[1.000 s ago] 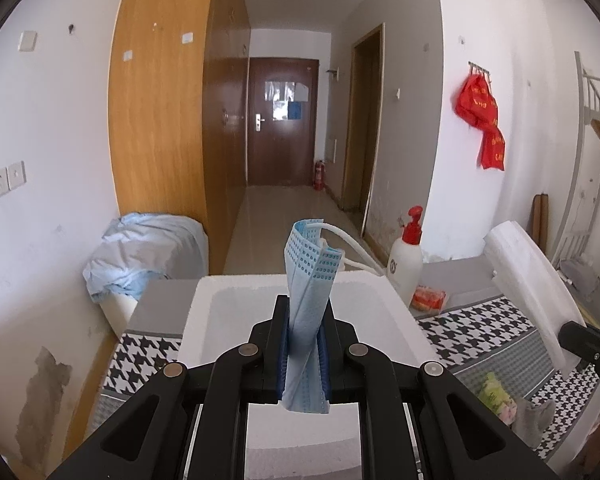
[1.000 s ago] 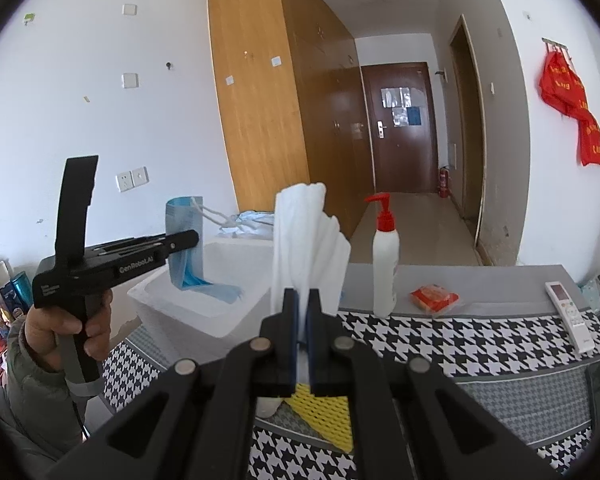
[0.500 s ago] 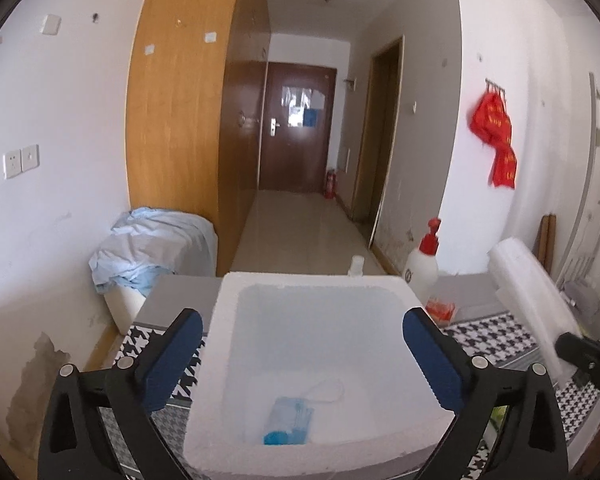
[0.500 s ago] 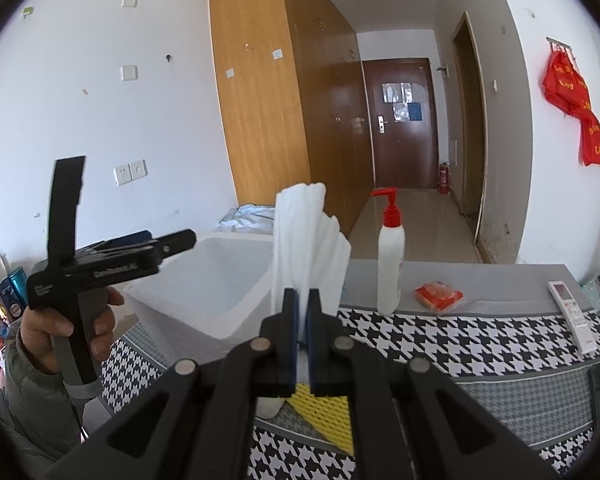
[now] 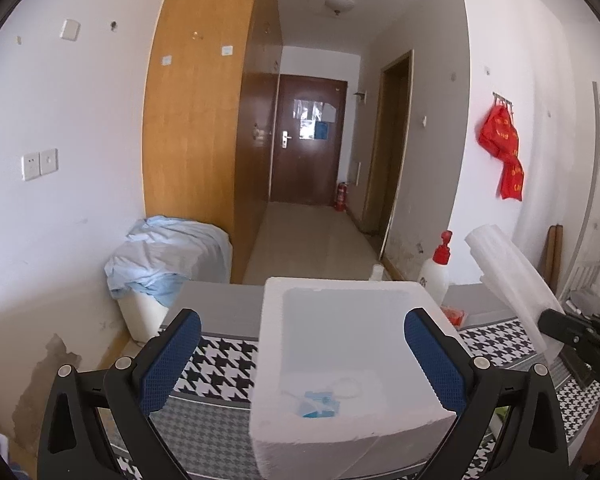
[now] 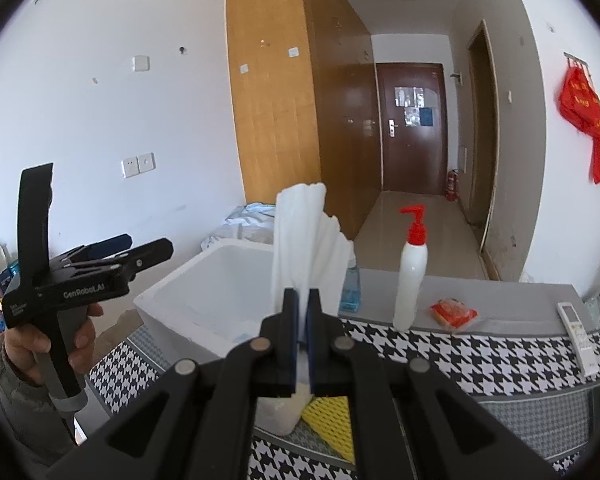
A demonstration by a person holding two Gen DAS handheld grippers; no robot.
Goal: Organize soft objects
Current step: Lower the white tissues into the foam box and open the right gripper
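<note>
A white foam box (image 5: 272,360) stands on the houndstooth tablecloth, and a blue face mask (image 5: 318,400) lies loose on its floor. My left gripper (image 5: 302,360) hovers over the box's near left side, open wide with nothing between its blue pads (image 5: 172,360). In the right wrist view the left gripper (image 6: 140,246) sits in a hand (image 6: 32,344) left of the box (image 6: 172,300). My right gripper (image 6: 304,312) is shut on a folded white cloth (image 6: 304,240) that stands upright above its jaws. From the left wrist view that cloth (image 5: 512,280) sits to the right of the box.
A pump bottle with a red top (image 6: 410,280), an orange packet (image 6: 452,312) and a remote (image 6: 576,332) sit at the table's far side. A yellow mesh cloth (image 6: 328,412) lies under my right gripper. A bin draped in blue fabric (image 5: 168,256) stands by the wall.
My left gripper opened and the blue mask fell into the foam box. Since then it has drawn back and left, so the box sits further right. The right gripper keeps its cloth.
</note>
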